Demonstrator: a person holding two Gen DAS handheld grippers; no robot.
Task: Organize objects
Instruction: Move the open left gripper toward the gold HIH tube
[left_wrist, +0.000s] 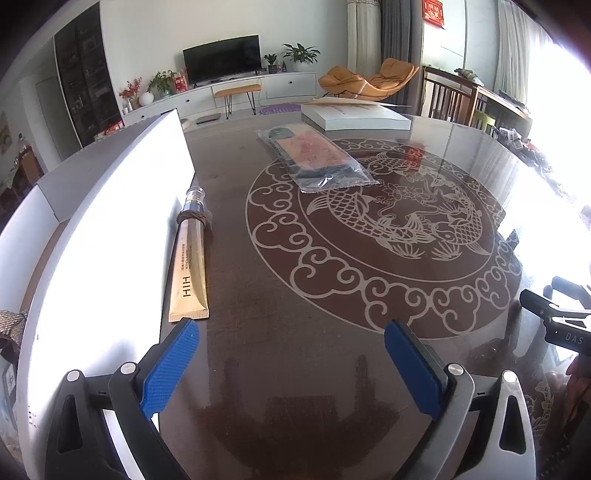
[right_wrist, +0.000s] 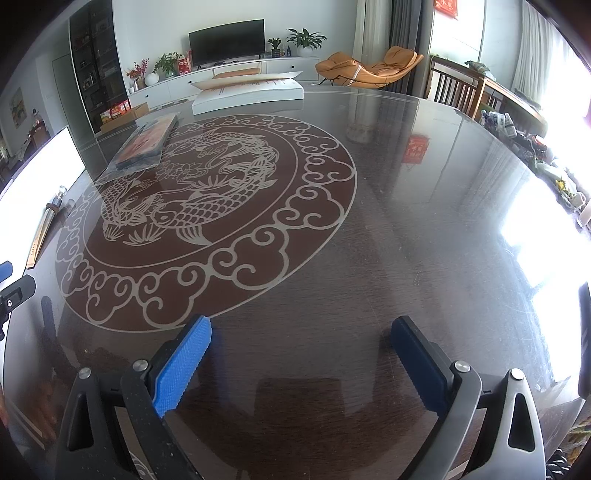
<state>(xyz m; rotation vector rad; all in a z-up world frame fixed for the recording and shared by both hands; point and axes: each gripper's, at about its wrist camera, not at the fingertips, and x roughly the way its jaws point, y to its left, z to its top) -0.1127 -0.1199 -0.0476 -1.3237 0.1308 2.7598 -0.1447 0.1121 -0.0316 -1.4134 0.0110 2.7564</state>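
My left gripper (left_wrist: 291, 334) and right gripper (right_wrist: 301, 330) each carry ribbed blue pads (left_wrist: 170, 369) on black and grey arms, pinned by round silver screws (left_wrist: 127, 368).

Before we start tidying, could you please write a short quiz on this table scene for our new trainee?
1. True or false: the left gripper is shut on the gold tube.
2. What lies on the fish pattern of the table? A) the clear plastic packet B) a mug C) scissors
3. Fill in: the gold tube lies beside a white ____.

Key
1. False: both the left gripper and the right gripper are open and hold nothing.
2. A
3. box
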